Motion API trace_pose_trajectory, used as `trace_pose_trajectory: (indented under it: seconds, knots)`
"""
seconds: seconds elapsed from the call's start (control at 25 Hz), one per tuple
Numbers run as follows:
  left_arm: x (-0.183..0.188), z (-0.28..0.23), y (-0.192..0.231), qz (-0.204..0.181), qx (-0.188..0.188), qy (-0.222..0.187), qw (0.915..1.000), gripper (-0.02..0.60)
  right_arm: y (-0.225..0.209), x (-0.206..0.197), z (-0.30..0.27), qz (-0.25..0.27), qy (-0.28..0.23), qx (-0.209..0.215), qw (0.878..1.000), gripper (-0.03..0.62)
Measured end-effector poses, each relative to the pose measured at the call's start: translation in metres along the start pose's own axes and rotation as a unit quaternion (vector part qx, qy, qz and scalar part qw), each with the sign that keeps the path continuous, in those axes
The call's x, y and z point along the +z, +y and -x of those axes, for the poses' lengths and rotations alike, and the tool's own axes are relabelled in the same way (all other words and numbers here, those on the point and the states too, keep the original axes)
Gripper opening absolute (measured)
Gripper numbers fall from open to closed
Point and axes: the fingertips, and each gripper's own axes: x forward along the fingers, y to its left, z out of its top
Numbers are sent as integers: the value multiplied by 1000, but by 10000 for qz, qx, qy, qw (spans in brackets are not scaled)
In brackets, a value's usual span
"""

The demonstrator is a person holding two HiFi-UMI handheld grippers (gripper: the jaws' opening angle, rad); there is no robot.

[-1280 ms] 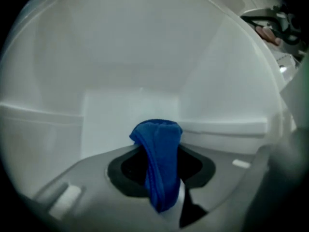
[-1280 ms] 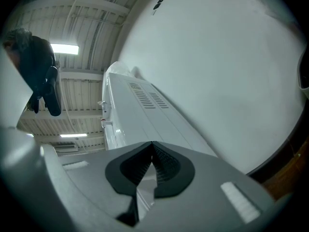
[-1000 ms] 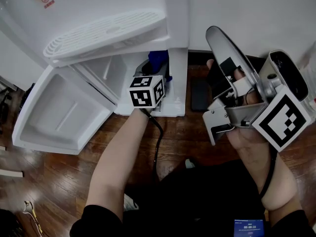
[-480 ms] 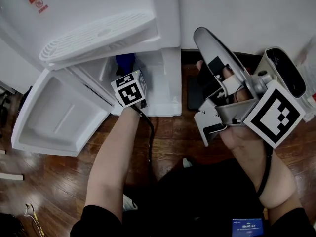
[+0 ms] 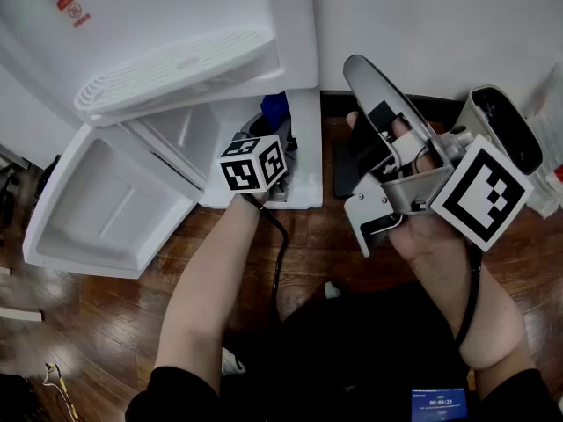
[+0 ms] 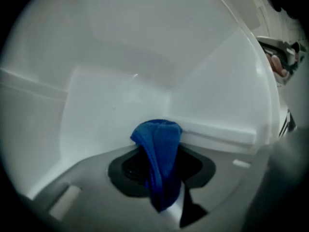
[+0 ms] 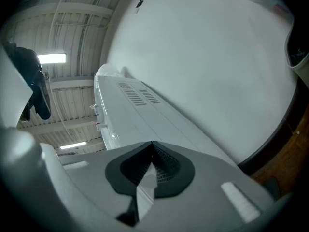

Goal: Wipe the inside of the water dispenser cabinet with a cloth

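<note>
The white water dispenser (image 5: pixel 176 25) stands at the upper left with its lower cabinet (image 5: pixel 207 134) open. My left gripper (image 5: pixel 271 121) reaches into the cabinet's right side, its marker cube (image 5: pixel 255 163) at the opening. It is shut on a blue cloth (image 5: pixel 274 105). In the left gripper view the cloth (image 6: pixel 159 149) hangs folded from the shut jaws of the left gripper (image 6: pixel 161 182), close to a ledge (image 6: pixel 217 132) at the cabinet's inner corner. My right gripper (image 5: pixel 359 67) is held up at the right, away from the dispenser. The right gripper (image 7: pixel 147 175) is shut on nothing.
The cabinet door (image 5: pixel 106 209) lies swung open to the left. A flat black object (image 5: pixel 341 172) lies on the wooden floor (image 5: pixel 334 244) beside the dispenser's base. A black cable (image 5: pixel 280 253) runs along my left forearm. A white wall (image 5: pixel 440 25) stands behind.
My left gripper swept the cloth to the left side of the cabinet, then back to the right side. The right gripper stayed almost where it was.
</note>
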Motion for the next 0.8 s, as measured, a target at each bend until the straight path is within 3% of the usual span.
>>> trace_pose_trajectory:
  seconds: [0.12, 0.24, 0.4, 0.56, 0.68, 0.72, 0.8]
  knots:
    - [-3, 6, -6, -90, -440, 115, 9989, 138, -1, 0, 1, -69, -10, 0, 10000, 5]
    - [-5, 25, -17, -187, -1137, 225, 9931, 137, -2, -1, 1, -190, 20, 5, 9998, 5]
    - [-4, 69, -43, -184, -2230, 319, 9741, 137, -5, 0, 1, -217, 50, 4, 9998, 5]
    - [-9, 113, -70, -25, -2897, 331, 9565, 137, -5, -4, -1, -272, 69, 29, 9996, 5]
    - [-2, 139, -85, 147, -3167, 271, 9480, 137, -8, -7, -2, -312, 100, -33, 9995, 5]
    - [5, 144, -83, 160, -3124, 168, 9497, 137, -8, -8, -1, -316, 98, -55, 9994, 5]
    - [24, 138, -60, 83, -2634, -177, 9645, 137, -10, -5, 0, -308, 55, -105, 9995, 5]
